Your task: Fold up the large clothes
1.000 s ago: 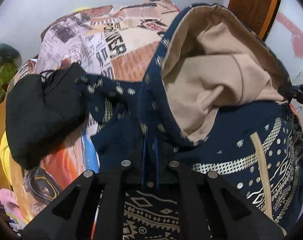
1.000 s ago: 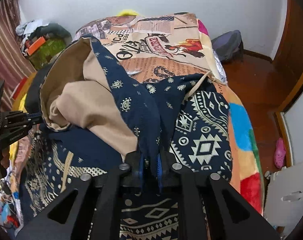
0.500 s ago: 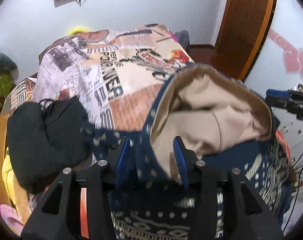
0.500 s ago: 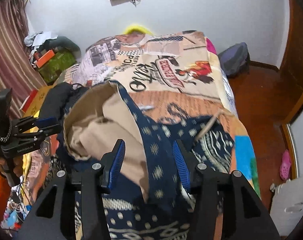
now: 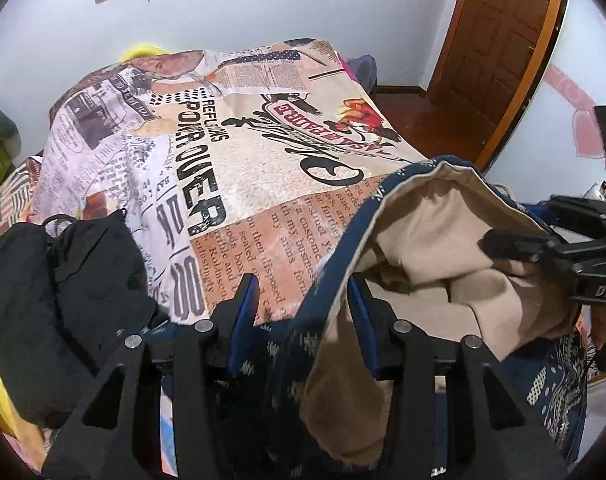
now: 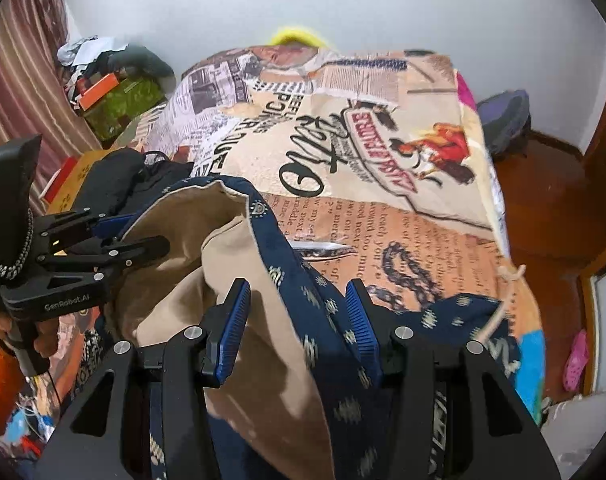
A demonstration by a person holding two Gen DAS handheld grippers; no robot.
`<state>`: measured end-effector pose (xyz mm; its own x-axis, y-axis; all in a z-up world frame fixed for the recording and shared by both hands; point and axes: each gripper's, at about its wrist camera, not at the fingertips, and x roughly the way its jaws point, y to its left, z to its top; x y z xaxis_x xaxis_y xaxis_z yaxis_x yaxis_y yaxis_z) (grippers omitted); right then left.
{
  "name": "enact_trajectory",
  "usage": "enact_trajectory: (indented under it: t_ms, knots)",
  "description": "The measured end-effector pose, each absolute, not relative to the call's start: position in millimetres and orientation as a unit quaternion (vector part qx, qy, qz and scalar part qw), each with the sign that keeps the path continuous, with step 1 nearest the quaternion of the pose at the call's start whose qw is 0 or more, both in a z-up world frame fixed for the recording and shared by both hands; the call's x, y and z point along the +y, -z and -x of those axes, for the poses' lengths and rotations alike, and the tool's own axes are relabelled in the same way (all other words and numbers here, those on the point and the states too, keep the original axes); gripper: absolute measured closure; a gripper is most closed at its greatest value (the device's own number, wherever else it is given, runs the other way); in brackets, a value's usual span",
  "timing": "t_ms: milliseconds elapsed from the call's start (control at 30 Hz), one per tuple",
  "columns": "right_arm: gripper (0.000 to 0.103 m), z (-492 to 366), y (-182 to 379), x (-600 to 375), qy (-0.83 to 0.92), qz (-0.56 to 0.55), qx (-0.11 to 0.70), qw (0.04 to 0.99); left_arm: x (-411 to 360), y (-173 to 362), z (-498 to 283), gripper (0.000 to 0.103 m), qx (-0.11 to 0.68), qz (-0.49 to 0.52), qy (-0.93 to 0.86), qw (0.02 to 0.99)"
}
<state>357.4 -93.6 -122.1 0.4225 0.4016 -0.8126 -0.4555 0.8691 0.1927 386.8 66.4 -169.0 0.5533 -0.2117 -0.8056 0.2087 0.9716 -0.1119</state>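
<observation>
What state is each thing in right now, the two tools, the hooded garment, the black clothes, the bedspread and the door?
Left tool: open, navy hood edge between its blue pads, not pinched.
Right tool: open, hood edge between its pads, not pinched.
Navy patterned hoodie: unfolded, hood gaping, tan lining showing.
Black clothes: bunched in a heap beside the hoodie.
Printed bedspread: spread flat over the bed.
Wooden door: cannot tell whether open or shut.

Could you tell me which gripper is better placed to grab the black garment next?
Left, probably: the black garment lies just beside the left gripper, while the hoodie's hood separates it from the right gripper.
</observation>
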Motion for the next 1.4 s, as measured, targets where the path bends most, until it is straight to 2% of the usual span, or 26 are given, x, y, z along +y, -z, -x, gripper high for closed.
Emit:
enact_trajectory:
  t_ms: [67, 133, 200, 267, 333, 433, 833, 1100, 1233, 1333, 1367, 1400]
  knots:
    - [0.057, -363, 128, -93, -0.258, 0.017, 0.483, 0.837, 65, 172, -390, 0.058, 0.458, 0.002, 0.121, 0.880]
    - [0.057, -367, 132, -94, -0.259, 0.003, 0.486, 0.835, 65, 175, -392, 0.064, 0.459, 0.003, 0.121, 0.880]
    - [0.066, -369, 133, -96, -0.258, -0.006, 0.490, 0.833, 65, 179, -395, 0.083, 0.466, 0.006, 0.125, 0.876]
    - [0.086, -368, 132, -96, -0.265, -0.010, 0.492, 0.829, 65, 182, -395, 0.094, 0.473, 0.013, 0.129, 0.871]
    - [0.093, -363, 126, -99, -0.271, -0.018, 0.485, 0.831, 65, 180, -391, 0.096, 0.469, 0.017, 0.128, 0.874]
    - [0.095, -352, 113, -103, -0.271, -0.019, 0.471, 0.839, 65, 169, -380, 0.097, 0.458, 0.019, 0.127, 0.879]
    - [0.096, -270, 56, -115, -0.294, 0.001, 0.417, 0.860, 55, 104, -291, 0.097, 0.415, 0.007, 0.150, 0.897]
    - [0.095, -224, 65, -123, -0.301, 0.027, 0.428, 0.852, 52, 116, -242, 0.097, 0.445, 0.005, 0.159, 0.881]
    - [0.092, -212, 82, -120, -0.303, 0.044, 0.457, 0.835, 46, 131, -218, 0.091, 0.461, -0.021, 0.157, 0.873]
    - [0.091, -202, 93, -122, -0.302, 0.053, 0.476, 0.824, 45, 138, -202, 0.069, 0.470, -0.030, 0.155, 0.868]
    - [0.091, -200, 95, -122, -0.300, 0.055, 0.482, 0.821, 46, 139, -198, 0.056, 0.471, -0.032, 0.151, 0.868]
    - [0.089, -198, 98, -122, -0.299, 0.059, 0.490, 0.817, 47, 140, -194, 0.052, 0.470, -0.034, 0.148, 0.869]
